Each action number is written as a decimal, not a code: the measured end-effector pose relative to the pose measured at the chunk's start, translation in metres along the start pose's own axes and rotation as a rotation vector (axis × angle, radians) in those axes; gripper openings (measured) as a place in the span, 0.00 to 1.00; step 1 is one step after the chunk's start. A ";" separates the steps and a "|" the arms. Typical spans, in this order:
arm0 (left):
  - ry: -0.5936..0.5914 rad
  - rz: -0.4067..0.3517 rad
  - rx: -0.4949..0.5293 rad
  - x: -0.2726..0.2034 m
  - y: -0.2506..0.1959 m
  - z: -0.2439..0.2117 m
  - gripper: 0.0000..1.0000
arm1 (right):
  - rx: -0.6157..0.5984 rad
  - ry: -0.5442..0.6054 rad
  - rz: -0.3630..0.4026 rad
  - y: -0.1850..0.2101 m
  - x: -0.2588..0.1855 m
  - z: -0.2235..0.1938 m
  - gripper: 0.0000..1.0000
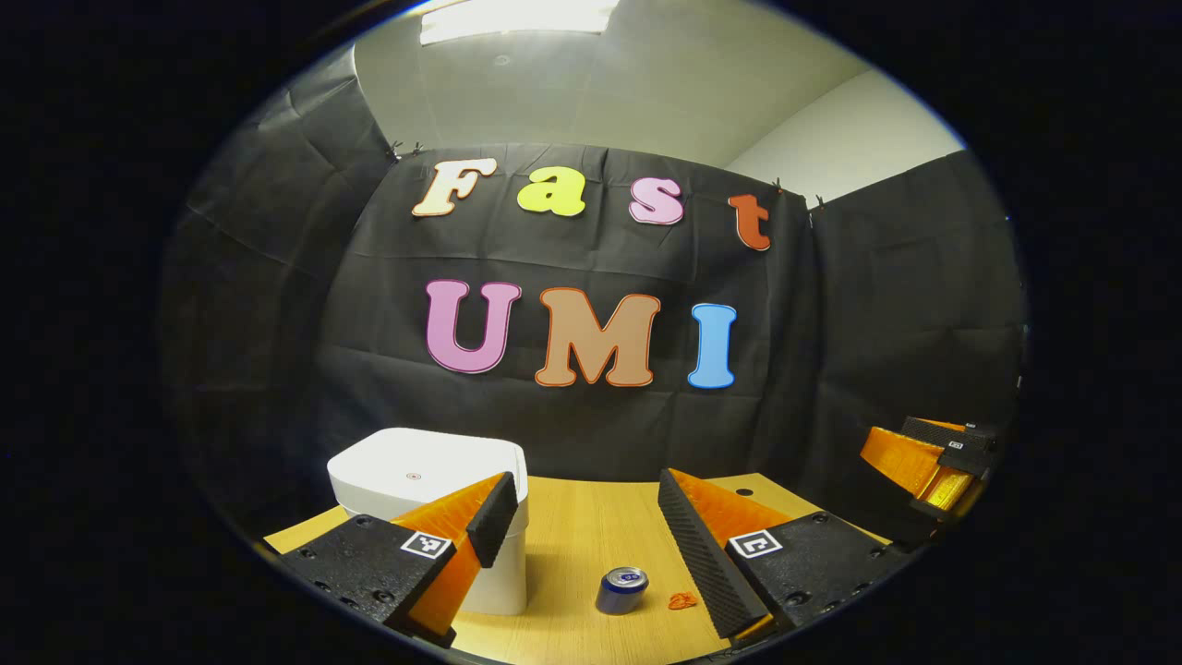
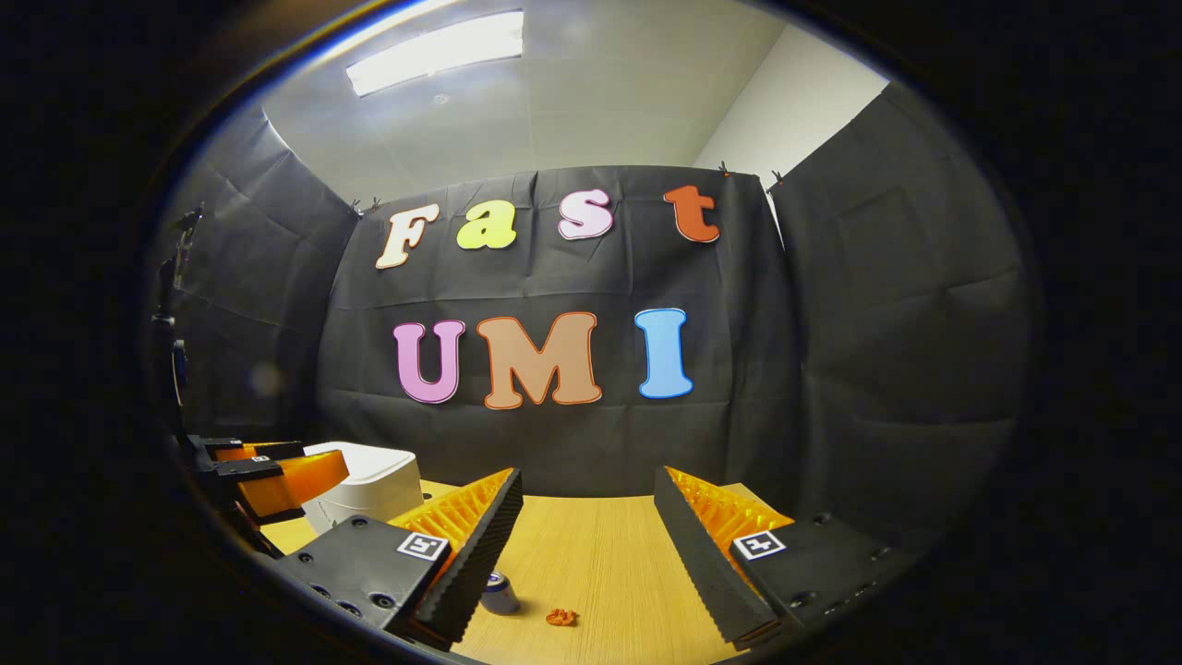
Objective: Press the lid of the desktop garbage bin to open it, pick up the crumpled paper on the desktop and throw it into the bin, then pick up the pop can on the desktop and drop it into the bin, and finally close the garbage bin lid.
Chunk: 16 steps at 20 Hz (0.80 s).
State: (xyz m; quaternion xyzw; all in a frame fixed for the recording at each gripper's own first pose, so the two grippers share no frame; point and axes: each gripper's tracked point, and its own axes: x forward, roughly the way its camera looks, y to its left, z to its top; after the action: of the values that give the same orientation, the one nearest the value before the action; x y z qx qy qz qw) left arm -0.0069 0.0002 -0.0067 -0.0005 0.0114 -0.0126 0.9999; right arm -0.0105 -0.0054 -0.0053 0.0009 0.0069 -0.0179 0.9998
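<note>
Now both jaws gape empty above the counter (image 1: 572, 536), where the closed bin (image 1: 427, 480), light slippery can (image 1: 621, 589) and tiny soft paper (image 1: 682, 601) wait for gentle mid-body pinches.

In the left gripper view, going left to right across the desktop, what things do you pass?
Garbage bin, lid down → pop can, standing upright → small orange crumpled paper close beside the can → the other gripper at the far right edge.
</note>
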 end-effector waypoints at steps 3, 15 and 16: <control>-0.010 -0.001 0.001 0.001 0.003 0.002 0.93 | -0.009 0.005 -0.002 0.003 0.001 -0.004 0.96; -0.010 0.019 0.026 0.007 0.016 0.004 0.93 | -0.009 0.011 0.030 0.015 0.013 -0.006 0.96; -0.015 0.020 0.034 0.008 0.017 0.005 0.92 | -0.008 0.011 0.031 0.015 0.014 -0.006 0.96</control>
State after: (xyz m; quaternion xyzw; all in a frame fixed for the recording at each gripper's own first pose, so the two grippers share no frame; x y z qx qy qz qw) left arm 0.0014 0.0168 -0.0015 0.0166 0.0036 -0.0028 0.9999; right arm 0.0040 0.0088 -0.0115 -0.0032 0.0125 -0.0025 0.9999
